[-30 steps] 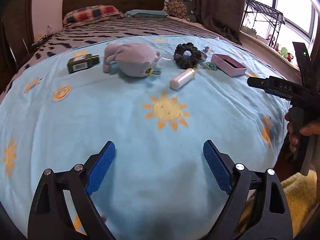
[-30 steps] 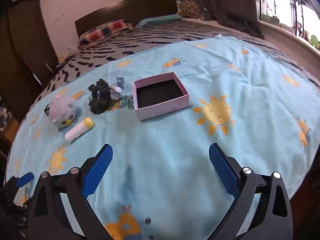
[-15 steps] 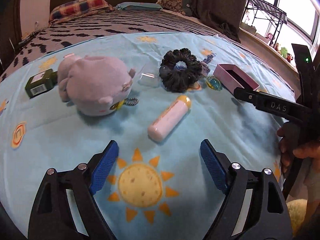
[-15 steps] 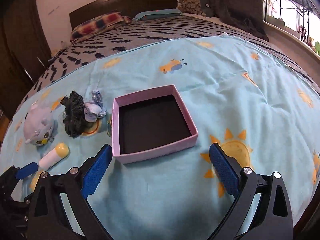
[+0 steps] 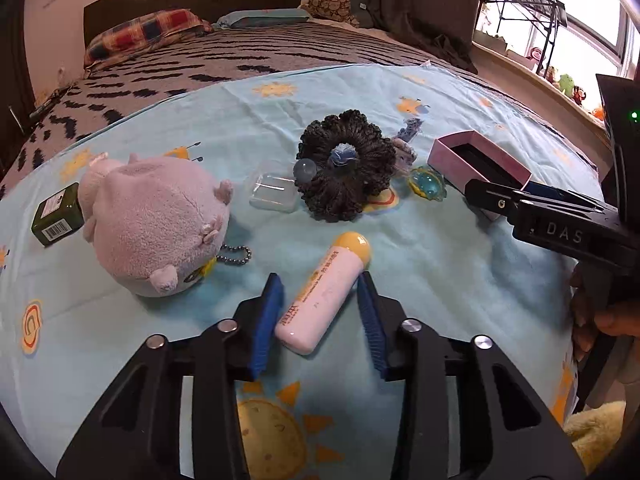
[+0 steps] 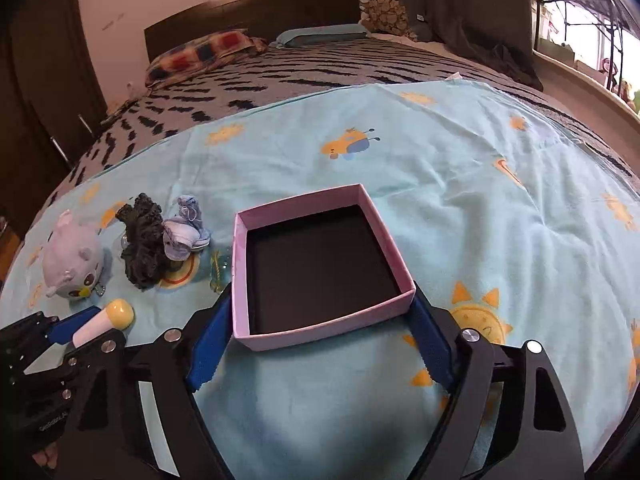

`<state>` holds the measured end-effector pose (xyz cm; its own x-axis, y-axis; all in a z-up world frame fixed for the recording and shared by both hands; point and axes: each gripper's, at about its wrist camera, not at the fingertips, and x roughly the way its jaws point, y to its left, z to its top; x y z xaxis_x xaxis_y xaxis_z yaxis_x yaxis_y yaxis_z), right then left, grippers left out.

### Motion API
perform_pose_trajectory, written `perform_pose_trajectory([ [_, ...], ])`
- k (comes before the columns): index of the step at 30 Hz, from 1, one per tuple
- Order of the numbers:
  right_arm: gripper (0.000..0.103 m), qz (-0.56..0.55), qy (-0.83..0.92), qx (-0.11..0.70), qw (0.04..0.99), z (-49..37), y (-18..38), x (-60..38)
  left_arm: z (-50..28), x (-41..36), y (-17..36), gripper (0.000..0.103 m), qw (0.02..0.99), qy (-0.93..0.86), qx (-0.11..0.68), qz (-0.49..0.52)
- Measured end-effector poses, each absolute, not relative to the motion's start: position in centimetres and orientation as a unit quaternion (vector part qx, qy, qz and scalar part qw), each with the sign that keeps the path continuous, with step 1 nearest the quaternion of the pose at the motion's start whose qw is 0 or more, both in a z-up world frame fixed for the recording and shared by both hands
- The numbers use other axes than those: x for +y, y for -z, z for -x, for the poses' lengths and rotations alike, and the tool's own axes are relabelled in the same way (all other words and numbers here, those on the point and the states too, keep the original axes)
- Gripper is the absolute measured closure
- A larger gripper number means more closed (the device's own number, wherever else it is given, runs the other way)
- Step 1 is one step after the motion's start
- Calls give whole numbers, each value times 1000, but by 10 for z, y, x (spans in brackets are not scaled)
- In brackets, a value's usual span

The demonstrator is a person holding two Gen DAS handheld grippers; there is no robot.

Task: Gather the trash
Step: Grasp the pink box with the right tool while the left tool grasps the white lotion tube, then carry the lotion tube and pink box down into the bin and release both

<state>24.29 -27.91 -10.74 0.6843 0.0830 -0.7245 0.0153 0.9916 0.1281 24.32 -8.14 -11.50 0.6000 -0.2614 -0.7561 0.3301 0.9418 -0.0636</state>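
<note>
The left hand-held gripper (image 5: 320, 314) is reaching over the bed, and its jaws have just been closing; a pink tube with a yellow cap (image 5: 326, 295) is lying between them on the light blue blanket (image 5: 420, 248); the right blue pad is touching the tube, but I cannot tell if the left pad is touching it too, so the grip is not sure. The tube is lying flat, with its yellow cap pointing away from the gripper.

The right hand-held gripper (image 6: 322, 338) is sitting around the near end of the pink box (image 6: 320, 268); its jaws have just been closing a little, and both blue pads are pressing against the box's two side walls; the box is open on top, dark inside, and resting on the blanket.

A purple plush toy (image 5: 154, 224) is lying just left of the tube, with a small bead chain beside it; a dark green box (image 5: 58, 220) is sitting behind the toy. A black knitted scrunchie (image 5: 346, 170) is lying farther back, with a clear plastic case (image 5: 274, 192) to its left and a blue glassy trinket (image 5: 427, 183) to its right.
</note>
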Motion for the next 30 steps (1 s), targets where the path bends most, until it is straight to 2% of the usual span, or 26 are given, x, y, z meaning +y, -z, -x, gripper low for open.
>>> perform_pose_trajectory([
  [4,22,-62,-20,389,919,-231,104,-281,-232,-78,114,85,895,164,413,-44],
  [13,22,-70,-39,364,928,-177,82,-285,-179,-66,108,85,896,178,404,-50],
  [20,22,-73,-82,326,939,-104,52,-272,-116,-44,96,85,900,195,390,-27],
  [30,22,-94,-144,341,924,7,85,-246,-4,-28,110,85,897,227,378,-20],
])
